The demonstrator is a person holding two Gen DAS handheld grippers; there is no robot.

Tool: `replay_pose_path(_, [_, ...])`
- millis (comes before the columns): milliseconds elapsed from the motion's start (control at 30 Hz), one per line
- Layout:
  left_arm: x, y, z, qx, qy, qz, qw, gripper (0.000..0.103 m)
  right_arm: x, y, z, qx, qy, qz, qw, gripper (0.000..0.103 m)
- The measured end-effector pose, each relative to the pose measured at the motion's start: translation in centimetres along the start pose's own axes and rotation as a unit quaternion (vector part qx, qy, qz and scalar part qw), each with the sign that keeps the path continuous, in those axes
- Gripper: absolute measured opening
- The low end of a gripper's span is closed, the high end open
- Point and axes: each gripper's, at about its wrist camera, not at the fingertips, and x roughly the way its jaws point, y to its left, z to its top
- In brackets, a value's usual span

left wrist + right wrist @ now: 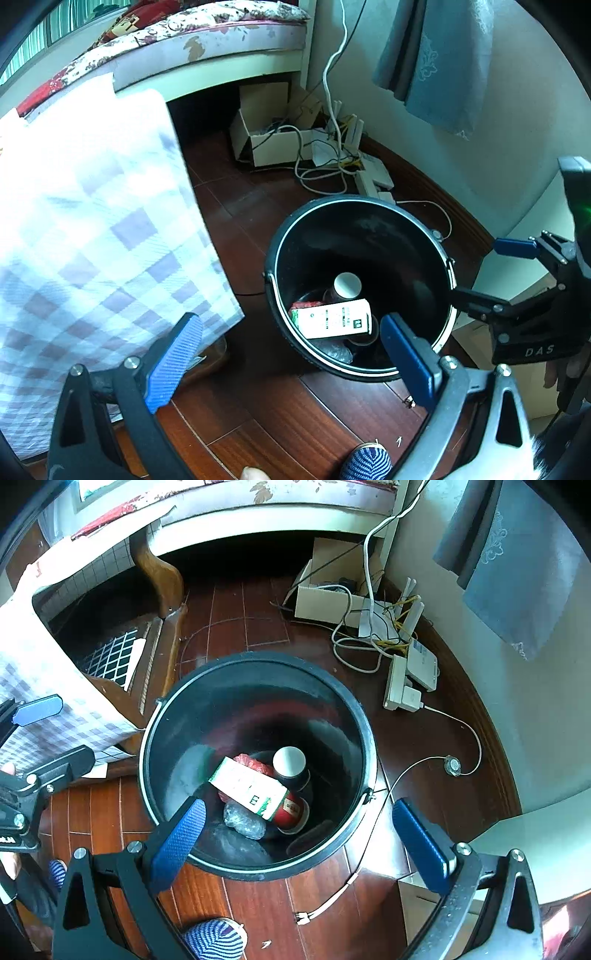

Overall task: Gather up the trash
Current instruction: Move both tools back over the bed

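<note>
Both claws hang wide and empty over the black bucket [258, 764] — the right claw [299, 830] more squarely above it, the left claw [291, 354] off to one side. The carton [251, 788] lies inside among other trash, its long axis slanting across the bottom.

Bucket [332, 690]: black plastic, glossy inside, w/ thin metal handle. Carton [249, 788] in it: printed paperboard, smooth. Wrapper [243, 821]: crinkly clear plastic. Floor [258, 897]: red-brown wood, polished. Checked cloth [92, 221]: soft, matt weave. Gripper pads [177, 843]: blue, textured rubber-like; frames matt black plastic w/ metal bolts.
</note>
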Motion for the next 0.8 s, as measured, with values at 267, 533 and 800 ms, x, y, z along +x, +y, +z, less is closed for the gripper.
replay_pose_path(267, [-2.4,0.7,-0.8,0.002,-0.009,0.01,0.9999,0.098,-3.0,1.5,-0.1,0.011,-0.031,0.003,0.999,0.102])
replay_pose_path(533, [-5.3,1.6,-1.5,-0.001,-0.02,0.012,0.9997,0.098,-5.9,3.4,0.0,0.019,-0.053,0.022,0.998,0.102])
replay_pose_path(800, [-9.1,3.4,-2.4,-0.009,-0.045,0.028,0.9985,0.098,-8.8,6.1,0.2,0.006,-0.08,0.031,0.996,0.102])
